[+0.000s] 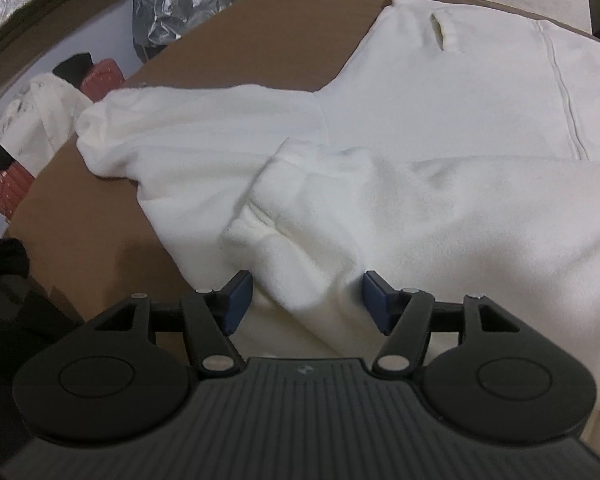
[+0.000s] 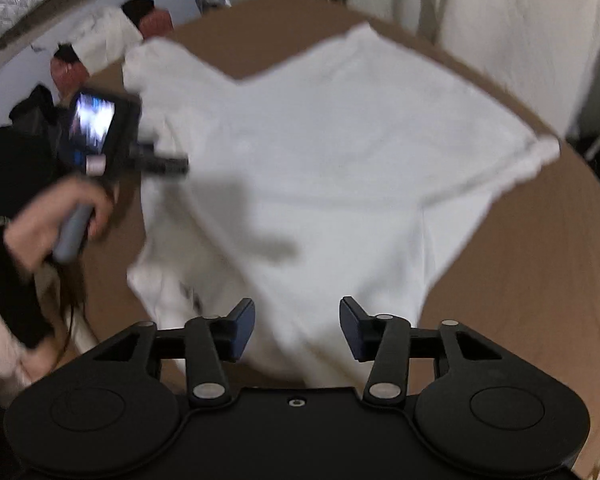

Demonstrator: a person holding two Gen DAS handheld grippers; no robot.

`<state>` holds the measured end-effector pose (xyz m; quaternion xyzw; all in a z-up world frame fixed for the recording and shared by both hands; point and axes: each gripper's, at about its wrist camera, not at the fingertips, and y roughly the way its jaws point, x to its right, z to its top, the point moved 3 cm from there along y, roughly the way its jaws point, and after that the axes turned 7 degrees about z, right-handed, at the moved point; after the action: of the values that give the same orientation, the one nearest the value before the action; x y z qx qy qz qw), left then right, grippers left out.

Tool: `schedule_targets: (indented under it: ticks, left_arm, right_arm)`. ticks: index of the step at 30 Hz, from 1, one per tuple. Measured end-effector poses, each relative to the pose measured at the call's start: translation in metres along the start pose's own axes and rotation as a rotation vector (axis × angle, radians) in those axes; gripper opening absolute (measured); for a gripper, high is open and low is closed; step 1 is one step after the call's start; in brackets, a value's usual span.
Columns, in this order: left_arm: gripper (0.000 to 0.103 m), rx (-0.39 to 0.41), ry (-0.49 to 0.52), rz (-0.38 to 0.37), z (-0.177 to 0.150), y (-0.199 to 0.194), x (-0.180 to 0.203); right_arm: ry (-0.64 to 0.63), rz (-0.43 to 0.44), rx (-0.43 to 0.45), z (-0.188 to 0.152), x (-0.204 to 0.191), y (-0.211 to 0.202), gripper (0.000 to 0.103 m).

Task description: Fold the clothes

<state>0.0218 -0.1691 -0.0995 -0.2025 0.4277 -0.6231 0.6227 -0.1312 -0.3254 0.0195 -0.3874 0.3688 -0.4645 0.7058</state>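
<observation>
A brown table (image 1: pixel 100 232) with a rounded edge is seen in both wrist views. A white fleece garment (image 1: pixel 420 128) is spread flat across most of it, one sleeve (image 1: pixel 160 132) laid out toward the table's edge. Bare brown surface is left around the garment.

One white garment (image 2: pixel 320 168), one table (image 2: pixel 520 280), two grippers.

White garment (image 2: pixel 320 168) covers table (image 2: pixel 520 280) (right edge bare).
</observation>
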Motion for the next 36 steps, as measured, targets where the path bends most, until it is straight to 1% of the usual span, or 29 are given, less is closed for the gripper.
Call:
schedule_targets:
  ticks: [2,3,4,5,8,9,10,11,13,14,15,17,19,20,21,23,24,25,27,28,30,31,33,34,36]
  left_arm:
    - [0.061,-0.002,-0.016,-0.014,0.001,0.004,-0.005]
    - [0.063,0.006,-0.026,-0.007,0.003,0.005,-0.009]
    - [0.067,0.014,-0.037,0.0,0.004,0.006,-0.014]
    - [0.069,0.022,-0.048,0.011,0.005,0.008,-0.019]
    - [0.069,0.063,-0.078,0.094,0.009,0.004,-0.033]
    - [0.068,0.079,-0.08,0.106,0.011,0.001,-0.036]
    - [0.067,0.092,-0.083,0.08,0.012,-0.003,-0.035]
    - [0.067,0.106,-0.086,0.054,0.013,-0.006,-0.035]
    - [0.067,0.129,-0.076,-0.016,0.014,-0.012,-0.028]
    - [0.067,0.138,-0.06,-0.043,0.014,-0.015,-0.023]
    - [0.067,0.144,-0.026,-0.038,0.013,-0.017,-0.017]
    - [0.069,0.16,0.038,-0.029,0.01,-0.022,-0.005]
    - [0.069,0.196,0.089,-0.02,0.009,-0.027,0.006]
    - [0.071,0.213,0.111,-0.021,0.009,-0.029,0.012]
    - [0.071,0.23,0.123,-0.036,0.009,-0.031,0.018]
    - [0.071,0.268,0.133,-0.079,0.008,-0.034,0.03]
    - [0.071,0.288,0.138,-0.101,0.007,-0.035,0.036]
    - [0.071,0.308,0.145,-0.122,0.006,-0.037,0.043]
    - [0.071,0.354,0.169,-0.164,0.004,-0.043,0.057]
    - [0.071,0.376,0.18,-0.189,0.003,-0.046,0.064]
    - [0.071,0.415,0.191,-0.262,0.004,-0.051,0.079]
    - [0.071,0.421,0.185,-0.312,0.006,-0.052,0.086]
    - [0.071,0.394,0.176,-0.412,0.013,-0.052,0.106]
    - [0.071,0.376,0.197,-0.455,0.018,-0.051,0.119]
    - [0.071,0.362,0.262,-0.516,0.027,-0.051,0.151]
  right_arm:
    - [0.006,-0.028,-0.021,0.017,0.002,0.027,0.053]
    - [0.014,-0.036,-0.033,0.024,0.006,0.043,0.053]
    - [0.028,-0.039,-0.046,0.031,0.012,0.061,0.053]
    - [0.041,-0.042,-0.06,0.038,0.019,0.079,0.053]
    - [0.087,-0.051,-0.074,0.048,0.036,0.119,0.052]
    - [0.094,-0.055,-0.079,0.048,0.046,0.131,0.052]
    - [0.098,-0.062,-0.092,0.046,0.058,0.143,0.052]
    - [0.102,-0.075,-0.129,0.042,0.07,0.156,0.052]
    - [0.124,-0.116,-0.262,0.026,0.097,0.18,0.049]
    - [0.143,-0.11,-0.313,0.015,0.11,0.186,0.048]
    - [0.145,-0.074,-0.338,0.004,0.121,0.188,0.048]
    - [0.165,-0.022,-0.357,-0.008,0.133,0.18,0.047]
    - [0.141,-0.036,-0.399,-0.016,0.136,0.174,0.047]
    - [0.155,-0.038,-0.409,-0.019,0.139,0.172,0.047]
    - [0.175,-0.034,-0.389,-0.018,0.142,0.168,0.047]
    - [0.228,-0.012,-0.281,-0.009,0.152,0.153,0.047]
    - [0.271,0.011,-0.205,-0.005,0.158,0.143,0.047]
    - [0.331,0.047,-0.105,-0.002,0.167,0.129,0.049]
    - [0.466,0.153,0.109,0.0,0.191,0.1,0.051]
    - [0.529,0.191,0.199,-0.002,0.205,0.087,0.052]
    - [0.643,0.189,0.346,-0.009,0.234,0.069,0.052]
    - [0.708,0.178,0.42,-0.015,0.25,0.062,0.052]
    - [0.843,0.154,0.56,-0.031,0.28,0.052,0.053]
    - [0.89,0.168,0.604,-0.035,0.291,0.052,0.054]
    - [0.962,0.226,0.655,-0.034,0.313,0.054,0.055]
